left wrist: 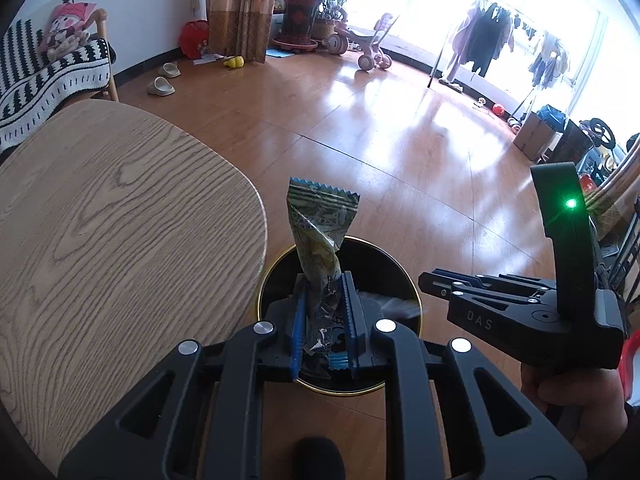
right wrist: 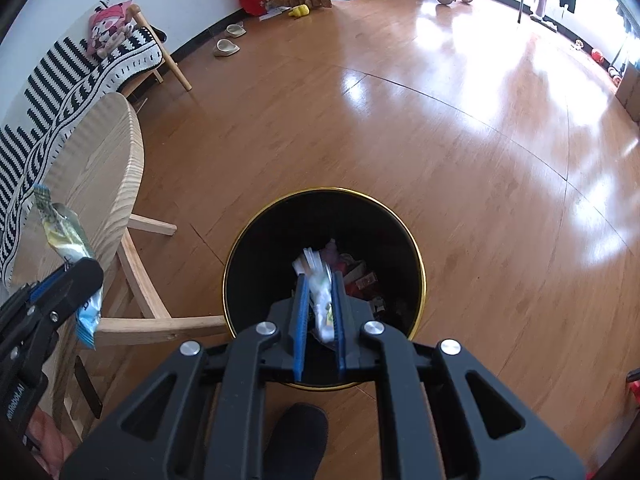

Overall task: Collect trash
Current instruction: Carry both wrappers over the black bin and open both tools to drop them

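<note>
My left gripper [left wrist: 323,280] is shut on a green snack wrapper [left wrist: 320,232] that stands up between its blue pads, held over the black bin [left wrist: 280,276] with a gold rim. The same wrapper [right wrist: 66,240] and left gripper [right wrist: 68,280] show at the left of the right wrist view. My right gripper [right wrist: 320,280] holds a white, blurred wrapper [right wrist: 320,280] between its pads directly above the bin's mouth [right wrist: 256,248]. Several pieces of trash [right wrist: 360,276] lie at the bin's bottom. The right gripper [left wrist: 436,282] also shows in the left wrist view, beside the bin.
A round wooden table [left wrist: 112,216] stands left of the bin, its legs [right wrist: 140,300] close to the bin's side. A bench with a striped blanket [right wrist: 80,68] lies behind it. Slippers [left wrist: 162,80], a tricycle [left wrist: 368,48] and a clothes rack [left wrist: 492,40] stand far across the wooden floor.
</note>
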`<state>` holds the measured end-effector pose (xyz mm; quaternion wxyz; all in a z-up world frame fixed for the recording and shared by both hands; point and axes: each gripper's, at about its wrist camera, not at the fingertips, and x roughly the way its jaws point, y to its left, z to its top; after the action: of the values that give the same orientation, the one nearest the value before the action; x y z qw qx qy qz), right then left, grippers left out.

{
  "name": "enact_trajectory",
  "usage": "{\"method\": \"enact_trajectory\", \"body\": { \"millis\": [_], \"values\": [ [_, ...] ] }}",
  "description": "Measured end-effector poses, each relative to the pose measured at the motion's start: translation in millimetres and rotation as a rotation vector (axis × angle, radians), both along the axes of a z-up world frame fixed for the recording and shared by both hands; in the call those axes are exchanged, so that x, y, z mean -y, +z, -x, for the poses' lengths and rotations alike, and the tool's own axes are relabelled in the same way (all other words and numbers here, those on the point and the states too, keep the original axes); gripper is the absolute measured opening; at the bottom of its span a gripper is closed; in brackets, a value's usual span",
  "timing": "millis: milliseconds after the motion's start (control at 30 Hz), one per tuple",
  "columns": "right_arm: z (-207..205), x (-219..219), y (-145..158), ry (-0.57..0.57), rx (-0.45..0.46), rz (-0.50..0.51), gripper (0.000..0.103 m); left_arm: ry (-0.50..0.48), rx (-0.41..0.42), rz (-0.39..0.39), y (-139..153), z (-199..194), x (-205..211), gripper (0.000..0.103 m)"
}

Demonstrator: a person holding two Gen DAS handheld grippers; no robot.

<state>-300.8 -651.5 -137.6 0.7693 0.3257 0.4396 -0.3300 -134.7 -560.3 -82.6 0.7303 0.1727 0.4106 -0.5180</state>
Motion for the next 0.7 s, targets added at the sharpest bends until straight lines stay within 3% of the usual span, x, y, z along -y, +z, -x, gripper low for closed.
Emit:
{"method": "enact_trajectory", "body": {
  "millis": [67,567,633,700],
  "values": [
    [3,0,2,-0.013,0.010,0.015,0.069,-0.004,0.000,-0.003,-1,-1,2,0.016],
    [29,16,15,-0.165,0.062,0.043,0.077,-0.049,-0.037,-0.014,-18,-7,17,0.017],
    [30,16,15,-0.168,0.063,0.041,0.078,-0.054,-0.038,-0.014,-19,-8,17,0.019],
    [31,17,14,-0.167,0.061,0.040,0.078,-0.061,-0.040,-0.013,-20,-8,18,0.034]
  ]
}}
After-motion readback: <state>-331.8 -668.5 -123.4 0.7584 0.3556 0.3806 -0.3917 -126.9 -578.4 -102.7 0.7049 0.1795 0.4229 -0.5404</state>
